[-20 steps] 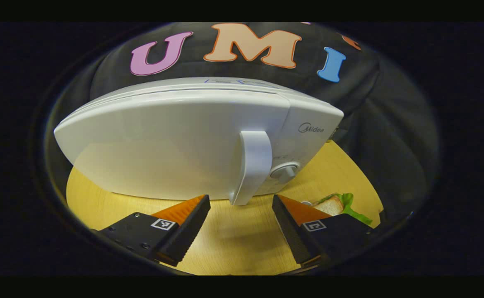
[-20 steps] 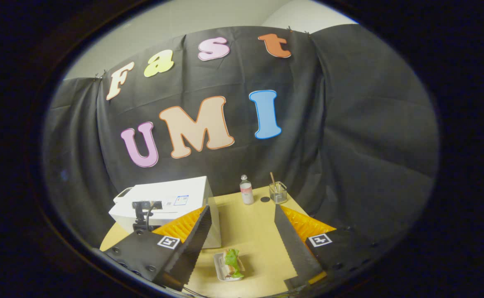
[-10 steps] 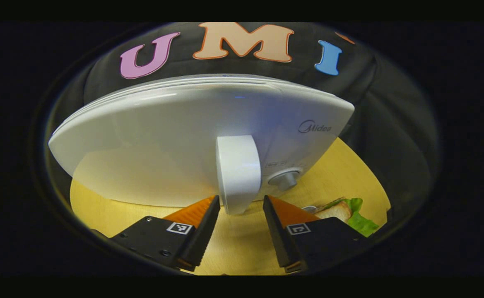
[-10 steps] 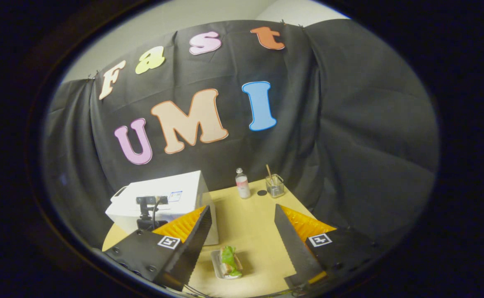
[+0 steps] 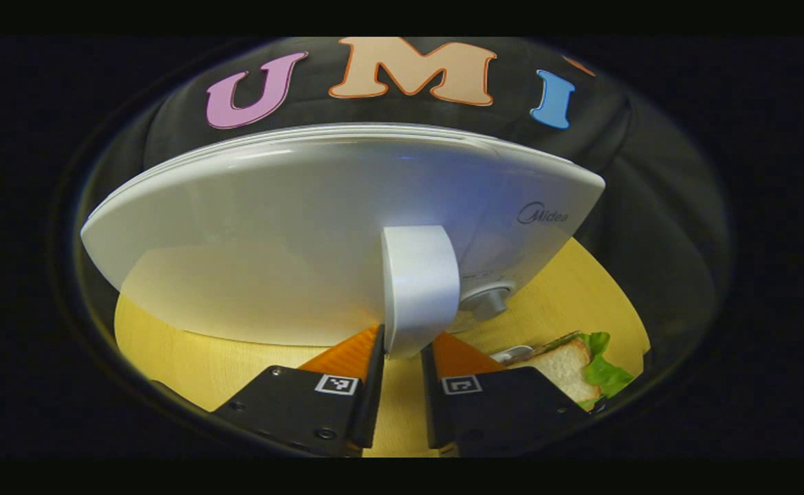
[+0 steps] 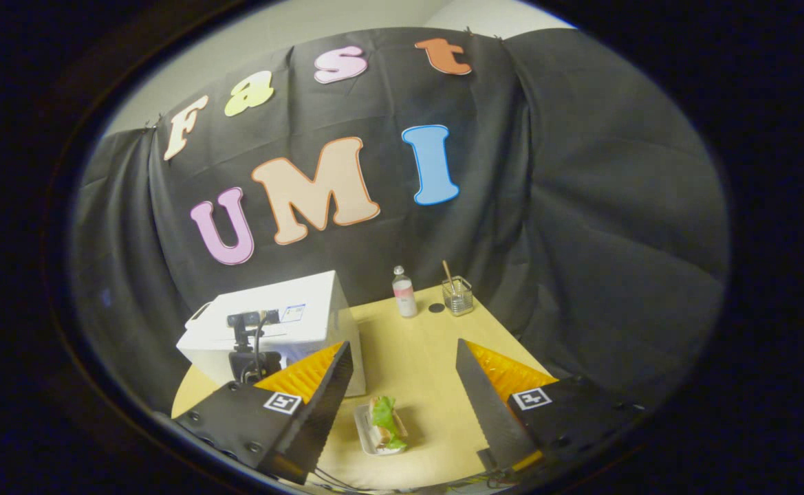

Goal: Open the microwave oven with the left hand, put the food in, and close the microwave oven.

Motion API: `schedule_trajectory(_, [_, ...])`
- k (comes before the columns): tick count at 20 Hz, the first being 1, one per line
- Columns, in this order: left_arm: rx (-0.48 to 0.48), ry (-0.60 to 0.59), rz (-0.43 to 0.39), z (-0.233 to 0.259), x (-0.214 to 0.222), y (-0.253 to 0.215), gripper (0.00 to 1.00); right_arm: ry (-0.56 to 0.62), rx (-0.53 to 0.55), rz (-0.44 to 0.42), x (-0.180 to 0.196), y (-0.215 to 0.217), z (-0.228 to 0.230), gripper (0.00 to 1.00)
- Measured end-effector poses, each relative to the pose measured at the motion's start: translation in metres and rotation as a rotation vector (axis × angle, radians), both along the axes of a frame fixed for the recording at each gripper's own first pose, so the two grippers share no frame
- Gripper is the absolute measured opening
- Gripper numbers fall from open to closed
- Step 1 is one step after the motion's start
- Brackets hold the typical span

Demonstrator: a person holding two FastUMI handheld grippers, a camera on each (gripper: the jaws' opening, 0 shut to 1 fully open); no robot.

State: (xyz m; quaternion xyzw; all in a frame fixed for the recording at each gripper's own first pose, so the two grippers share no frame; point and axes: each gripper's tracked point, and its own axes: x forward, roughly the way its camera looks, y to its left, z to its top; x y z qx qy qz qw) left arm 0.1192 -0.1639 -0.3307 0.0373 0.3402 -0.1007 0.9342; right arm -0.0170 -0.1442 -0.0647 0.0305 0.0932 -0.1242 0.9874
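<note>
The white microwave [image 5: 271,227] stands close in front of the left gripper view, door closed, with a round knob [image 5: 487,300] on its right panel. My left gripper [image 5: 405,347] is shut on the lower end of the upright door handle [image 5: 419,289], one finger on each side. A sandwich with lettuce [image 5: 567,361] lies to the right on the table. In the right gripper view, my right gripper [image 6: 402,357] hangs open high above the table, and the sandwich on its white plate [image 6: 386,421] lies below between the fingers. The microwave [image 6: 285,320] sits to the left there.
At the far edge of the wooden table [image 6: 422,350] stand a small bottle [image 6: 404,292] and a glass jar with a stick in it [image 6: 457,295], with a dark round spot [image 6: 436,308] between them. Black cloth walls close in the back and right.
My left gripper moved in on the door handle and its fingers went from wide apart to closed on it. The right gripper stayed open and shifted only slightly.
</note>
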Motion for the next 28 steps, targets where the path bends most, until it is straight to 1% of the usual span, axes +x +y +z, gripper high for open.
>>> schedule_trajectory(1, [0.011,-0.001,-0.002,0.0,0.0,0.001,0.29,0.005,0.003,-0.003,-0.002,0.002,-0.004,0.89])
schedule_trajectory(3, [0.035,-0.004,-0.018,-0.001,0.0,0.001,0.26,0.014,0.012,-0.004,-0.008,0.003,-0.01,0.89])
schedule_trajectory(6, [0.017,-0.019,-0.021,0.0,0.0,0.001,0.23,0.037,0.017,-0.002,-0.016,0.004,-0.02,0.89])
schedule_trajectory(7, [0.017,-0.023,-0.023,0.0,0.0,0.001,0.24,0.045,0.014,0.0,-0.019,0.004,-0.022,0.89])
schedule_trajectory(8, [0.015,-0.026,-0.022,0.001,-0.001,0.001,0.21,0.053,0.011,0.002,-0.021,0.003,-0.025,0.95])
schedule_trajectory(9, [0.013,-0.031,-0.018,0.0,0.001,0.001,0.22,0.062,0.009,0.005,-0.023,0.002,-0.028,0.89])
schedule_trajectory(10, [0.011,-0.037,-0.01,0.001,0.001,0.002,0.22,0.07,0.007,0.008,-0.025,0.001,-0.03,0.89])
schedule_trajectory(13, [-0.011,-0.061,0.02,0.002,-0.001,0.002,0.17,0.094,0.008,0.023,-0.029,-0.001,-0.036,0.89])
schedule_trajectory(18, [-0.037,-0.096,0.069,0.004,-0.001,0.002,0.17,0.114,-0.021,0.071,-0.03,-0.006,-0.04,0.89])
schedule_trajectory(19, [-0.039,-0.109,0.078,0.005,-0.002,0.003,0.14,0.114,-0.019,0.086,-0.029,-0.006,-0.039,0.95])
schedule_trajectory(20, [-0.045,-0.114,0.092,0.006,-0.003,0.003,0.14,0.11,-0.015,0.097,-0.027,-0.006,-0.038,0.95])
schedule_trajectory(22, [-0.059,-0.092,0.125,0.001,-0.023,0.006,0.13,0.101,-0.019,0.114,-0.022,-0.008,-0.036,0.95])
schedule_trajectory(23, [-0.052,-0.121,0.106,0.004,-0.033,0.009,0.13,0.1,-0.024,0.118,-0.02,-0.01,-0.036,0.95])
schedule_trajectory(25, [-0.018,-0.141,0.055,0.002,-0.061,0.017,0.13,0.105,-0.023,0.136,-0.014,-0.01,-0.037,0.95])
schedule_trajectory(28, [-0.025,-0.149,0.054,0.002,-0.094,0.03,0.15,0.115,-0.032,0.191,-0.007,-0.003,-0.043,0.95])
